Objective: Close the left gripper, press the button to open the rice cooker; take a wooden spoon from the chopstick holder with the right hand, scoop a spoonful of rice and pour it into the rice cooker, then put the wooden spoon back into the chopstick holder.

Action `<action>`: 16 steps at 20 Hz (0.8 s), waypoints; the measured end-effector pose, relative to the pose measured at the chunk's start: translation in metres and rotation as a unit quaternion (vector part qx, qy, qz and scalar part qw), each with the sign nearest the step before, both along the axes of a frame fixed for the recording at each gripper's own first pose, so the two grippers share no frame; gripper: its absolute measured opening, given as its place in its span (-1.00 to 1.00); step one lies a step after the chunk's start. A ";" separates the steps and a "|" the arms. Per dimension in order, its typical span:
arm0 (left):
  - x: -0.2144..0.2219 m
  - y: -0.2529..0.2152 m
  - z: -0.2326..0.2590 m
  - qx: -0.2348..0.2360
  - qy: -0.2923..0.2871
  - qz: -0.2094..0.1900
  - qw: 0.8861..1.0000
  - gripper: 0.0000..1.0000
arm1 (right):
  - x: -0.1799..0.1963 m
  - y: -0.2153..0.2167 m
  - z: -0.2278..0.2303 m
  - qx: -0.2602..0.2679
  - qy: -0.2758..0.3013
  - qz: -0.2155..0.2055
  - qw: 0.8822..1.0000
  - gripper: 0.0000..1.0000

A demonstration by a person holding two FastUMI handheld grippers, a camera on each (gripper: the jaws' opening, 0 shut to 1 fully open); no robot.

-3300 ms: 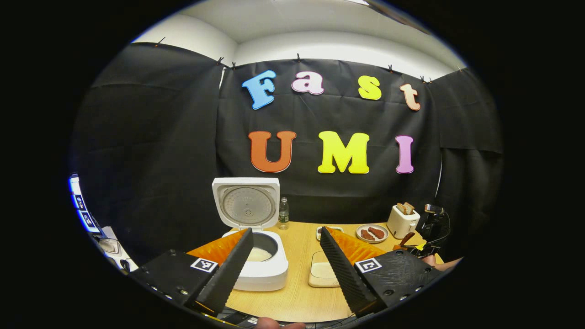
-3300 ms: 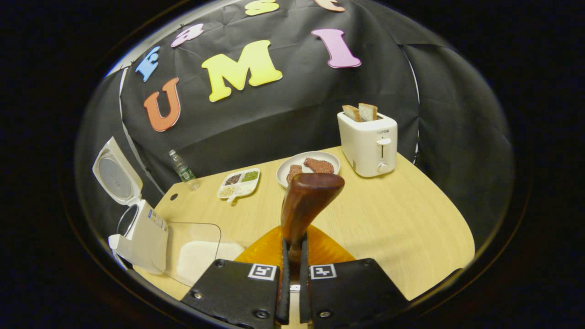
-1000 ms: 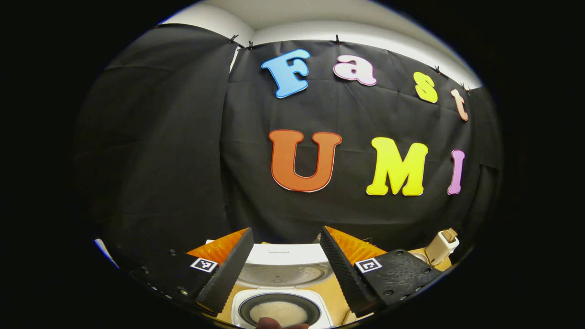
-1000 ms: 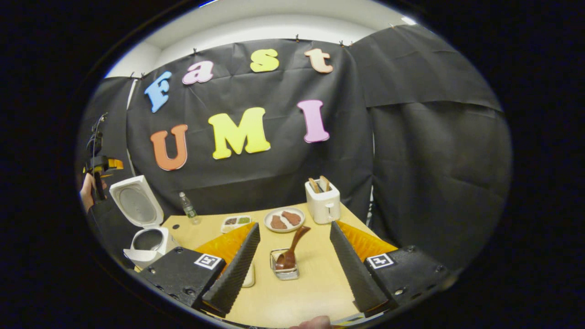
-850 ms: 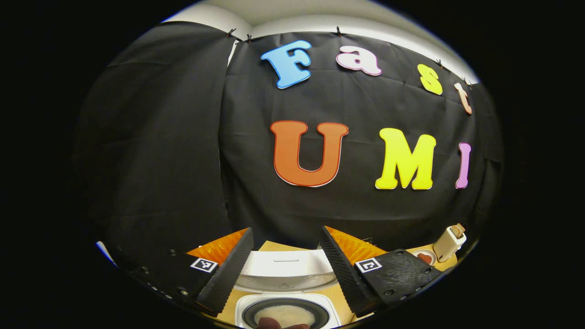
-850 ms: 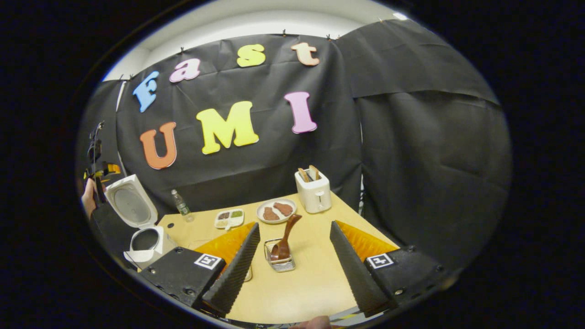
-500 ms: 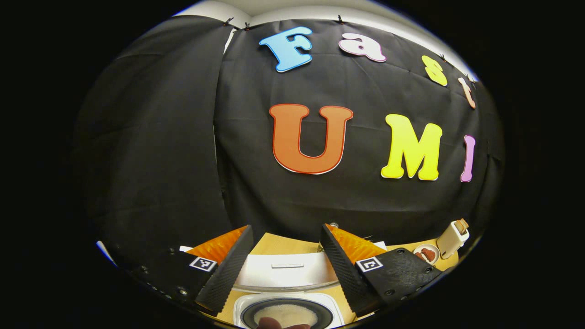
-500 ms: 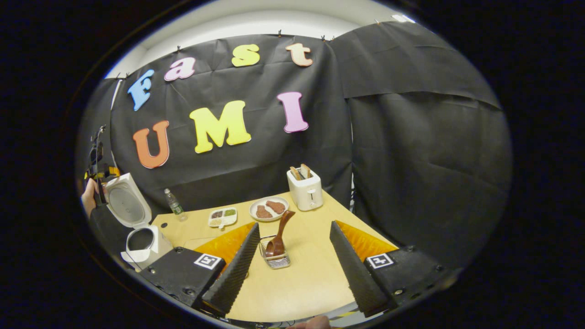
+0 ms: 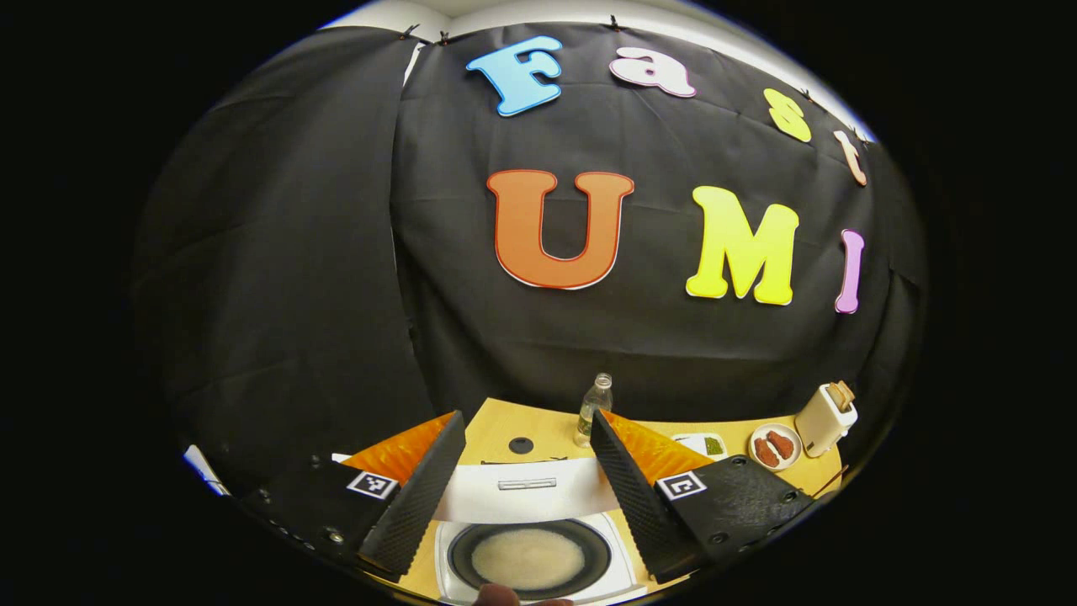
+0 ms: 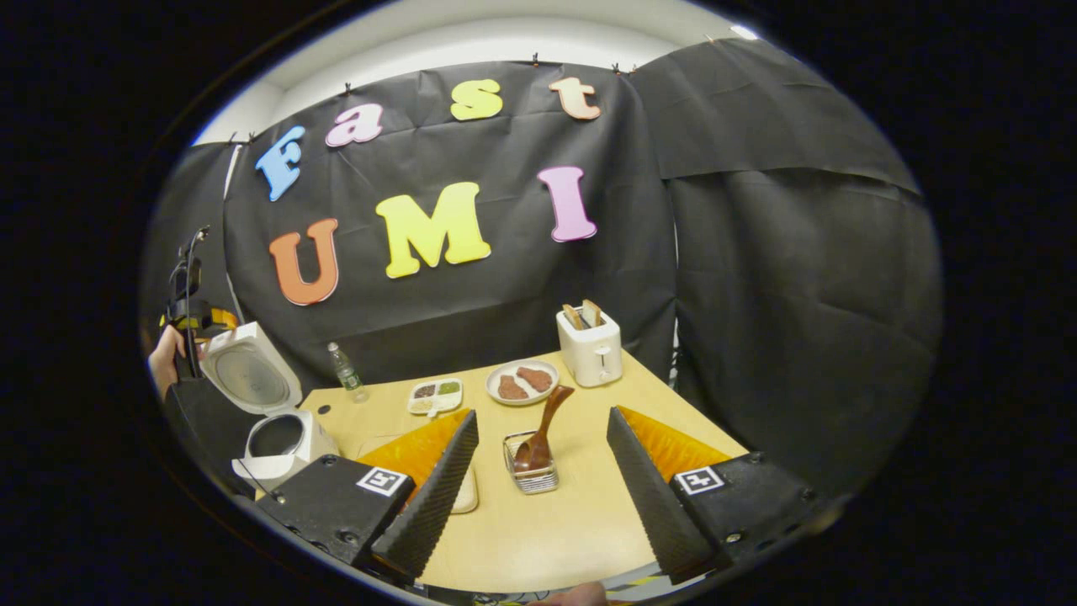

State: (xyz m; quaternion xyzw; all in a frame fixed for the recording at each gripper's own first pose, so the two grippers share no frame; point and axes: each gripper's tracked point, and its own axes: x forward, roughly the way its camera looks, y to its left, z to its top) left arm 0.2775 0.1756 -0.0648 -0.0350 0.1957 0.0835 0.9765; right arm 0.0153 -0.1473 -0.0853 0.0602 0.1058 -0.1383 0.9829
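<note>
Rice point(image 9: 527, 557) lies pale in the dark inner pot of the rice cooker point(image 10: 282, 442), whose lid point(image 10: 251, 376) stands up at the far left of the table point(image 10: 580, 522). The wooden spoon point(image 10: 545, 427) rests bowl-down in the chopstick holder point(image 10: 532, 478), a small wire basket near the middle of the table, with its handle leaning up and to the right.

The right gripper point(image 10: 542, 414) hangs on the near side of the holder, its jaws spread wide and nothing between them. The left gripper point(image 9: 527, 417) is likewise wide apart and empty. It is poised over the cooker's open mouth, with a hand point(image 10: 165, 358) holding it beside the raised lid.

To my eye the scooping is done and only the getaway remains. The right gripper should draw straight back toward the near edge with its jaws kept wide, because that leaning handle is easy to clip and the light basket would tip with it. The left one should lift clear without brushing the lid, which looks ready to swing. A toaster point(image 10: 590, 348), a plate point(image 10: 522, 383) and a bottle point(image 10: 345, 371) stand far off, out of harm's way.
</note>
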 end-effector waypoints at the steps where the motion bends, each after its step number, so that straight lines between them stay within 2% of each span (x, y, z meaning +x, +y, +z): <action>1: -0.011 -0.003 -0.001 -0.006 0.001 0.006 1.000 0.94 | 0.001 0.001 -0.002 0.001 0.001 0.009 1.000 1.00; 9: -0.098 -0.040 -0.052 -0.027 0.064 0.002 0.998 0.92 | -0.006 0.001 -0.016 -0.002 0.019 0.054 0.998 1.00; 16: -0.135 -0.052 -0.098 -0.068 0.112 0.014 0.991 0.93 | -0.016 0.002 -0.020 0.000 0.024 0.064 0.998 1.00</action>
